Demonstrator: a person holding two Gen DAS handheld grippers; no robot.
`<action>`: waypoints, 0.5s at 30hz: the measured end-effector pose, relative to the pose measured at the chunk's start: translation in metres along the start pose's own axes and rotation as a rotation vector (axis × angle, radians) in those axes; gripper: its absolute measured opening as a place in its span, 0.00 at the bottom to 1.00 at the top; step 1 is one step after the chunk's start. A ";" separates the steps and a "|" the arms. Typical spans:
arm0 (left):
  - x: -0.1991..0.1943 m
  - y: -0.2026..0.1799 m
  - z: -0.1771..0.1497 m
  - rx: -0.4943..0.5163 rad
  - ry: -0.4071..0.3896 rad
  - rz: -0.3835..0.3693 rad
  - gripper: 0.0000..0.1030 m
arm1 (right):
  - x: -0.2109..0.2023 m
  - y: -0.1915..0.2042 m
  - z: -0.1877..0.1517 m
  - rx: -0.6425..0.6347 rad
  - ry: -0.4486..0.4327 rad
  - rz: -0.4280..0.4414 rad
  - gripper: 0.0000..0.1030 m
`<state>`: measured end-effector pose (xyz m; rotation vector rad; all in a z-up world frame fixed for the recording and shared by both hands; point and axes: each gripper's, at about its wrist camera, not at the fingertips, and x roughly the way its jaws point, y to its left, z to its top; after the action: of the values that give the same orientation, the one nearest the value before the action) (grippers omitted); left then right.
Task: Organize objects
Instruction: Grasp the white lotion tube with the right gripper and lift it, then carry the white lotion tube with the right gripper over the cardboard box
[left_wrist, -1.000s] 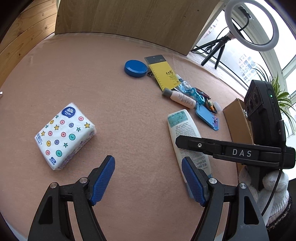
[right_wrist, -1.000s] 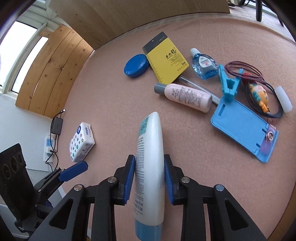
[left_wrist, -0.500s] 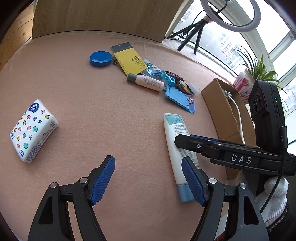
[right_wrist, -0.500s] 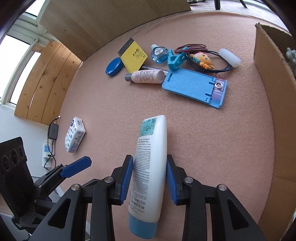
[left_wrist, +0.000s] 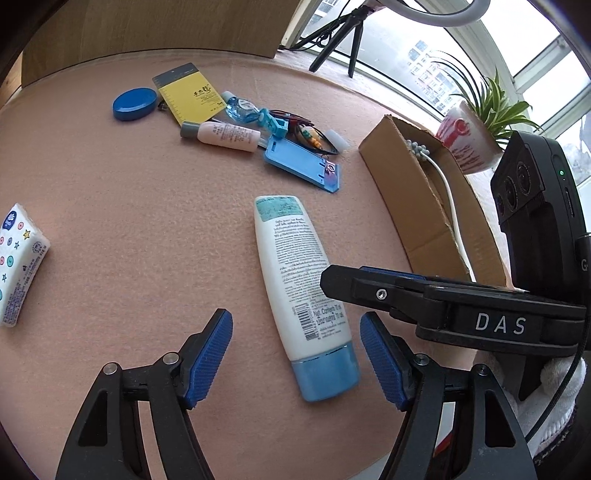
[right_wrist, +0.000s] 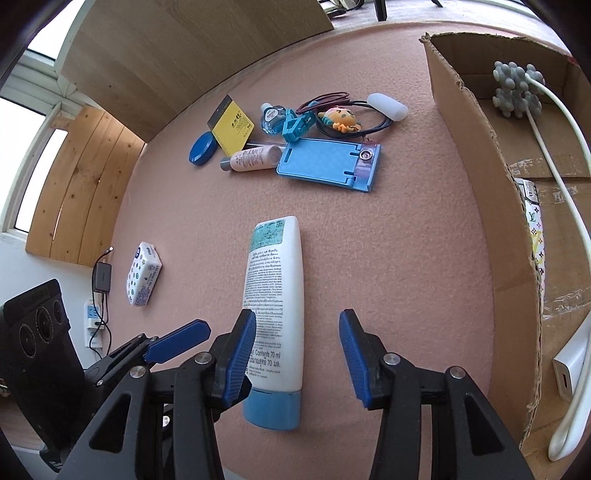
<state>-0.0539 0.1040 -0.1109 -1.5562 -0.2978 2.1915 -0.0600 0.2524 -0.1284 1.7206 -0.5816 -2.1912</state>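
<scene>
While the white tube (right_wrist: 275, 295) is lying flat on the pink felt mat (right_wrist: 388, 266), blue cap toward the near edge, the right gripper (right_wrist: 297, 354) is sitting spread wide around it, left pad touching or nearly touching, right pad apart. Left gripper (left_wrist: 295, 354) is hanging open too, gripping nothing. Cardboard box (right_wrist: 480, 155) is sitting just right of the tube, small clutter piling up on the far side
</scene>
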 end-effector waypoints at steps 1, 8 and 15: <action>0.002 -0.001 0.001 -0.001 0.007 -0.005 0.72 | 0.000 0.000 -0.001 0.000 0.001 0.001 0.42; 0.016 -0.011 0.003 0.015 0.045 -0.027 0.68 | 0.001 0.003 -0.006 -0.005 0.016 0.013 0.41; 0.022 -0.014 0.004 0.015 0.063 -0.026 0.62 | 0.007 0.007 -0.005 -0.024 0.035 0.007 0.34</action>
<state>-0.0608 0.1270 -0.1215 -1.6009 -0.2793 2.1160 -0.0567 0.2421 -0.1320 1.7394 -0.5499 -2.1498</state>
